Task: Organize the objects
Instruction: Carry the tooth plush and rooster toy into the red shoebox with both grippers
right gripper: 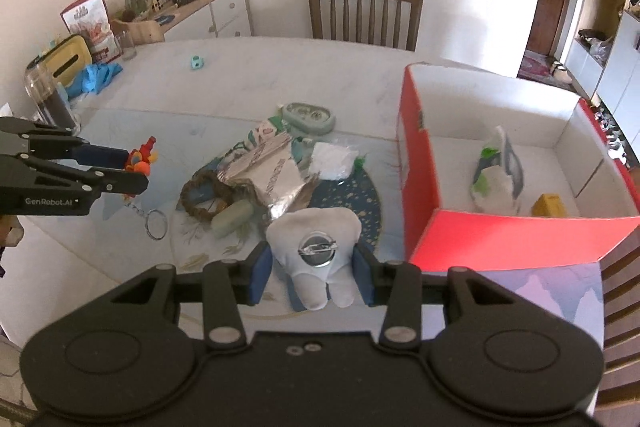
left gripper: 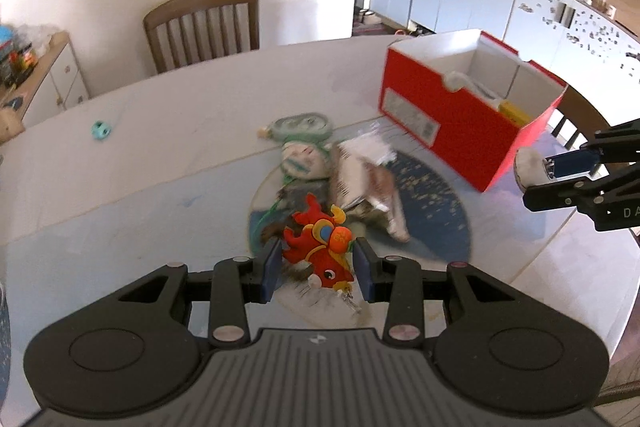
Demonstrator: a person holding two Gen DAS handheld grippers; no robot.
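A red and orange fish keychain toy (left gripper: 320, 251) hangs above the table, my left gripper (left gripper: 318, 267) shut on it. In the right wrist view the same toy (right gripper: 141, 158) shows in the left gripper (right gripper: 138, 169), its key ring (right gripper: 156, 225) dangling below. My right gripper (right gripper: 314, 277) is shut on a white tooth-shaped plush (right gripper: 314, 227) with a silver badge. From the left wrist view the right gripper (left gripper: 538, 177) is at the far right, beside the red box (left gripper: 420, 99). That box (right gripper: 500, 239) is open, with a white inside.
A pile lies on a round blue mat (right gripper: 360, 191): a foil packet (right gripper: 272, 175), a green case (right gripper: 310, 117), a woven ring (right gripper: 204, 195). A small teal toy (left gripper: 101, 130) sits alone on the white table (left gripper: 160, 155). Chairs stand behind; jars and cloths at far left.
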